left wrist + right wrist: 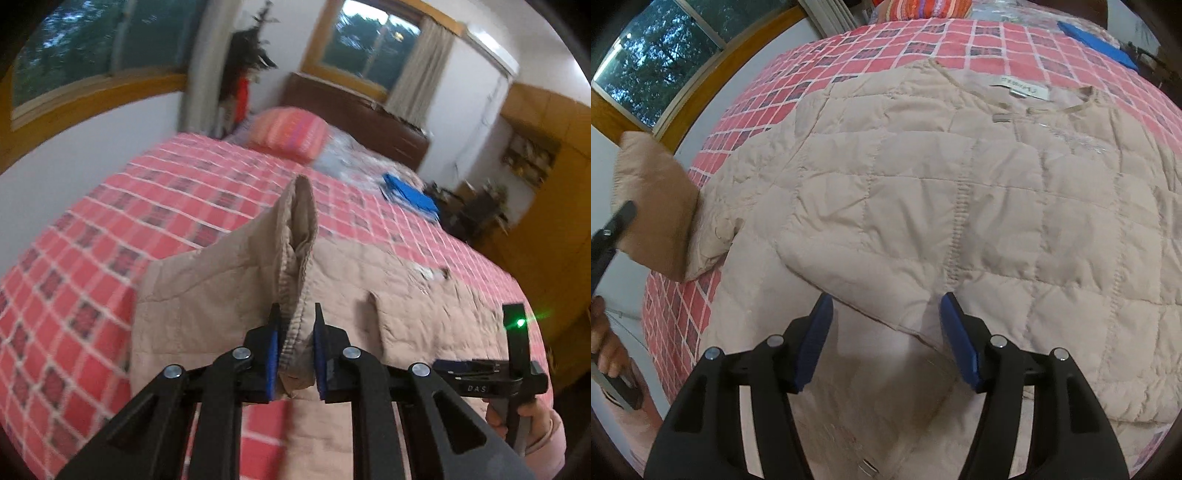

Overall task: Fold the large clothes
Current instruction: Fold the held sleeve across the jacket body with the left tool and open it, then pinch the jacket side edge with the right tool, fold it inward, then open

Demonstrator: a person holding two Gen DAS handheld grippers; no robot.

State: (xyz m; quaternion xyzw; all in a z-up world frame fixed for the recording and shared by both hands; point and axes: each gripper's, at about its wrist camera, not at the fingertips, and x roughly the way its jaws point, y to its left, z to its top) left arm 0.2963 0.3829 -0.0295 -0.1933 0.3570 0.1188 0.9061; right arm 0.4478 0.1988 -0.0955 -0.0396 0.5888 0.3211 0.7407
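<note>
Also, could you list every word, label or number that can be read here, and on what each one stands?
"DAS": white letters on the black body of the right gripper, seen from the left wrist; any further letters are hidden.
Neck label of the beige jacket: printed text, too small and blurred to read.
Nothing else is readable.

Left gripper jaws clamping beige jacket cuff, checked bedspread

Dim daylight, perhaps; blurred, edges fisheye-warped
</note>
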